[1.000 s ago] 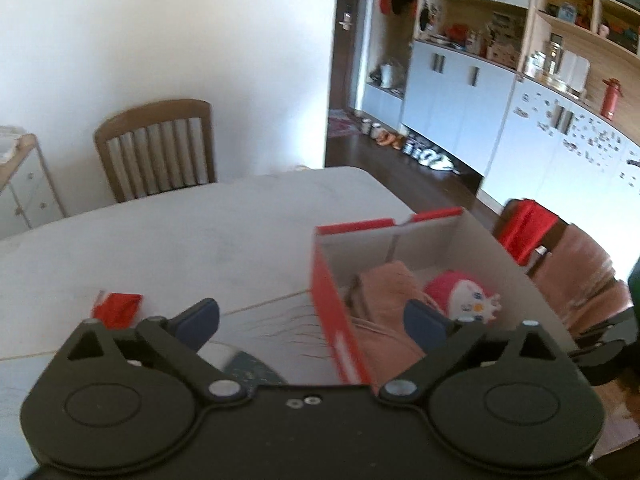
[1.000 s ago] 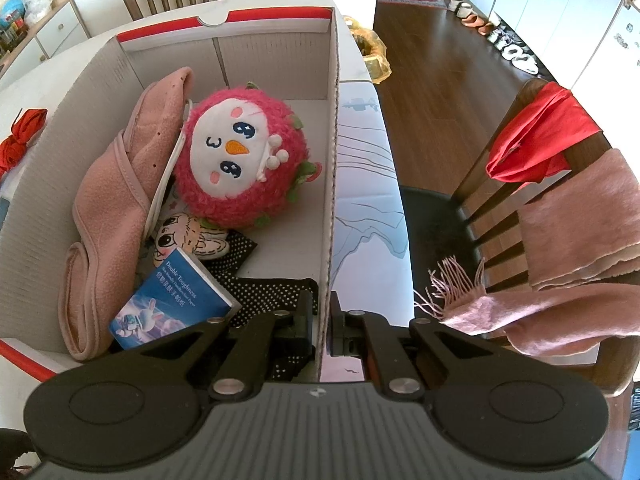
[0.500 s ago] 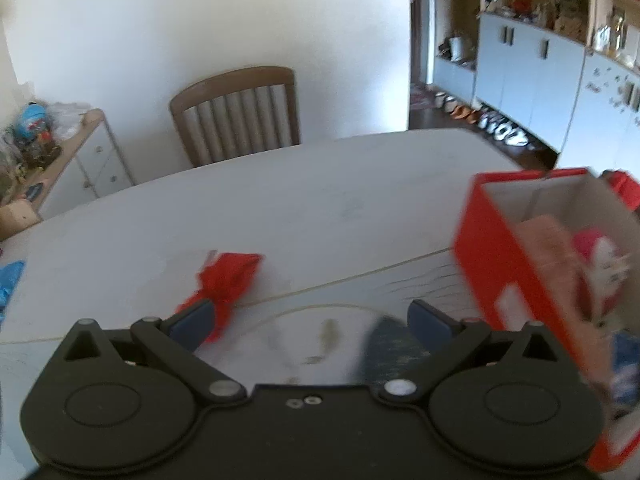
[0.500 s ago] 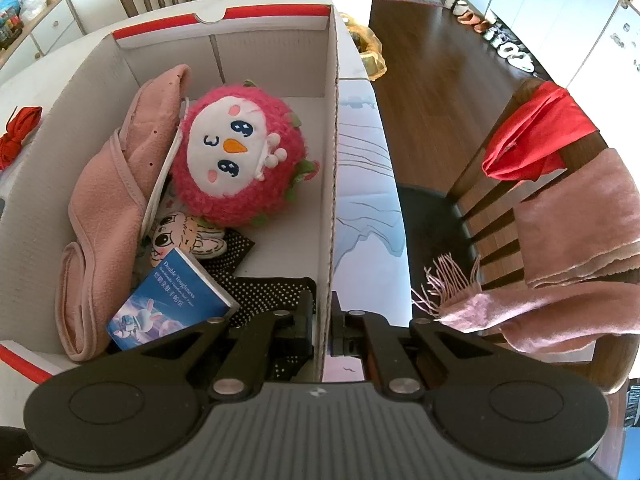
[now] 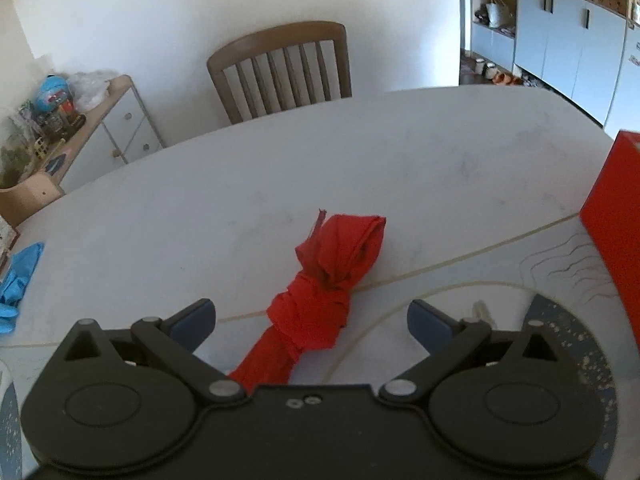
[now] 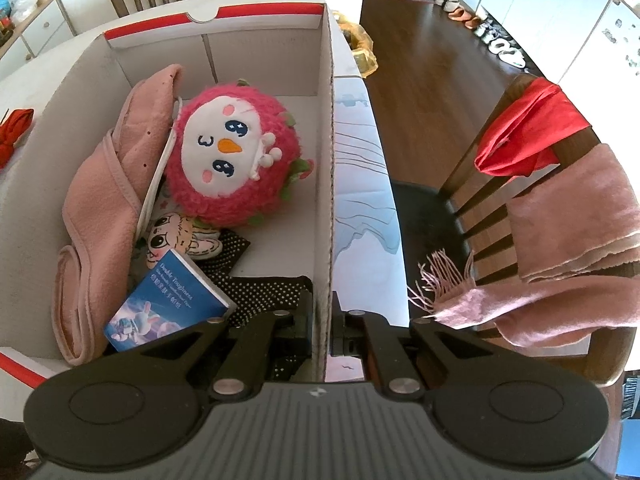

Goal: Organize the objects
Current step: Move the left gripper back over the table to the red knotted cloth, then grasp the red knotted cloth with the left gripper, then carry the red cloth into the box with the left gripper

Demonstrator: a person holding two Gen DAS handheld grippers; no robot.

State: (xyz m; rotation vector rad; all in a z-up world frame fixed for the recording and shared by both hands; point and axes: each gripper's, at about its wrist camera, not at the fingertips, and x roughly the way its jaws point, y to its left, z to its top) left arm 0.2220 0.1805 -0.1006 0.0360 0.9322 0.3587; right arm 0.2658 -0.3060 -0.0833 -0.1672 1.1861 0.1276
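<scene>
A knotted red cloth [image 5: 326,288] lies on the white table [image 5: 280,168]; it also shows at the far left of the right wrist view [image 6: 12,130]. My left gripper [image 5: 311,316] is open, its fingers either side of the cloth's near end. My right gripper [image 6: 322,320] is shut on the right wall of the red-and-white cardboard box [image 6: 326,152]. The box holds a pink plush toy [image 6: 234,160], a pink folded cloth [image 6: 108,208], a blue booklet [image 6: 168,300] and dotted black fabric [image 6: 260,292]. The box's red side [image 5: 616,216] shows at the right of the left wrist view.
A wooden chair [image 5: 284,68] stands behind the table. A blue glove [image 5: 18,280] lies at the table's left edge. A side cabinet [image 5: 68,132] with clutter stands at the left. A chair [image 6: 532,200] draped with red and pink cloths stands right of the box.
My left gripper has swung left, away from the box, and now straddles the red cloth. My right gripper still holds the box wall.
</scene>
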